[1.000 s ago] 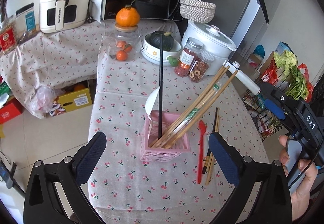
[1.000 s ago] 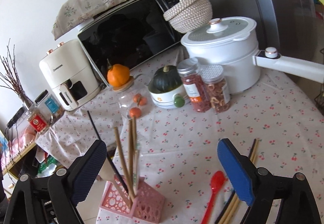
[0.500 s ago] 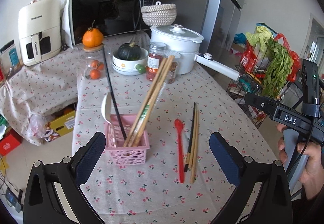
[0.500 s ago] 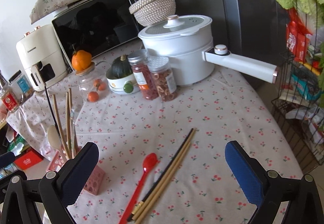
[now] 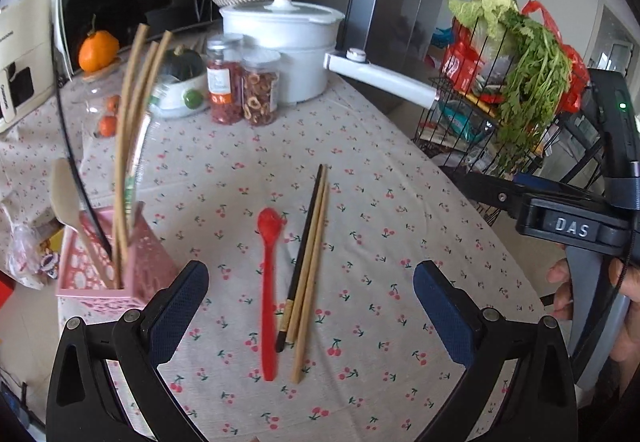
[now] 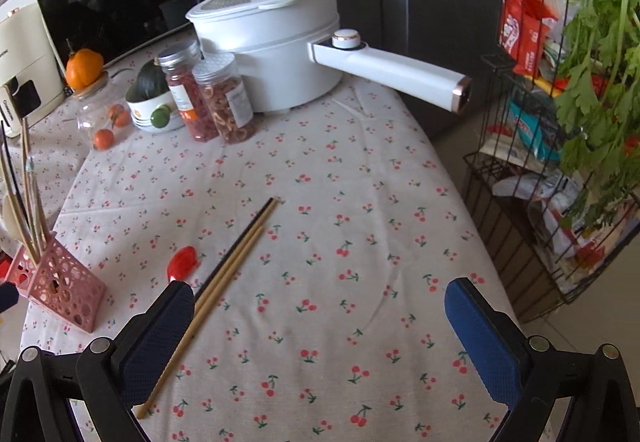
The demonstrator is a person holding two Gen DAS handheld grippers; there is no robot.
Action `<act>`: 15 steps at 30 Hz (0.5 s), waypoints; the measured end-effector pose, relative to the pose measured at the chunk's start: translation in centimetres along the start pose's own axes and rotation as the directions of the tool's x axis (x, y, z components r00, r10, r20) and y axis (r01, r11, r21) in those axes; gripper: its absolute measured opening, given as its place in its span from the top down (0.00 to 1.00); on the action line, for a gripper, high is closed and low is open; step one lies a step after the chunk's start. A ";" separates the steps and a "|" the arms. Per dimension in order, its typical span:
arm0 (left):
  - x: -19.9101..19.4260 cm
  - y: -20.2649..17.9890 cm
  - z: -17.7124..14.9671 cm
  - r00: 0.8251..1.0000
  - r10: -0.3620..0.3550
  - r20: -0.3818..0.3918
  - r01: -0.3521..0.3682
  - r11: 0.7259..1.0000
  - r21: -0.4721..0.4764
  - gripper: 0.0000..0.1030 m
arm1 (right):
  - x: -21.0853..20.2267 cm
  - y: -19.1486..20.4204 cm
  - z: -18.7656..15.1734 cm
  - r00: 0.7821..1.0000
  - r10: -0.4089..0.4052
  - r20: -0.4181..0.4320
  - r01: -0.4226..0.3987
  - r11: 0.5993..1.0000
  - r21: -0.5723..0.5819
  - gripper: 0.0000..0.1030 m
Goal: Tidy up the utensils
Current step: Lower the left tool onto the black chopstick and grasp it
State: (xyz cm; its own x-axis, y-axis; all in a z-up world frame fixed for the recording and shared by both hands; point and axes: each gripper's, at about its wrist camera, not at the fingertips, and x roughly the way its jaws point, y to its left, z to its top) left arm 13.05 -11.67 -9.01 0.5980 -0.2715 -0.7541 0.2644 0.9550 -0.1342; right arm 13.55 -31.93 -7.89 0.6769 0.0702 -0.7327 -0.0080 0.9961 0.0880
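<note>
Both hand-held grippers spread wide, nothing btwn jaws: left hand-held gripper (image 5: 310, 312), right hand-held gripper (image 6: 320, 326). Your targets, red spoon (image 5: 268, 282) + loose chopsticks (image 5: 308, 262), lie flat on worktop (image 5: 400, 202), just beside pink utensil basket (image 5: 116, 270), prob next pickup. Rest already upright in basket.

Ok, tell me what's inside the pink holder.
The pink holder holds wooden chopsticks, one black chopstick and a pale spoon, all standing. Its walls hide their lower ends and anything lying at the bottom.

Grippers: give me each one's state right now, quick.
Left gripper: open, holding nothing, above the red spoon and chopsticks.
Right gripper: open wide, empty.
</note>
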 end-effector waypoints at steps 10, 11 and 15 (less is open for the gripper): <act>10.2 -2.3 4.1 0.985 0.121 -0.120 -0.111 0.990 0.086 0.00 | 3.2 -4.5 -1.2 0.993 -0.024 -0.116 0.037 0.993 0.113 0.00; 11.1 -2.1 4.6 0.982 0.133 -0.134 -0.122 0.989 0.083 0.00 | 3.4 -4.8 -1.3 0.992 -0.025 -0.122 0.040 0.992 0.120 0.00; 13.9 -0.8 6.0 0.964 0.168 -0.205 -0.165 0.986 0.031 0.01 | 4.0 -5.9 -1.3 0.991 -0.013 -0.134 0.034 0.987 0.155 0.00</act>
State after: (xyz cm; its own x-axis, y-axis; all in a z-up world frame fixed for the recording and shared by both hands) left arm 25.71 -16.89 -15.50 0.4657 -0.0771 -0.8816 0.1850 0.9827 0.0119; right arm 15.33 -37.43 -12.21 0.5724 0.0638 -0.8175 0.1287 0.9776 0.1664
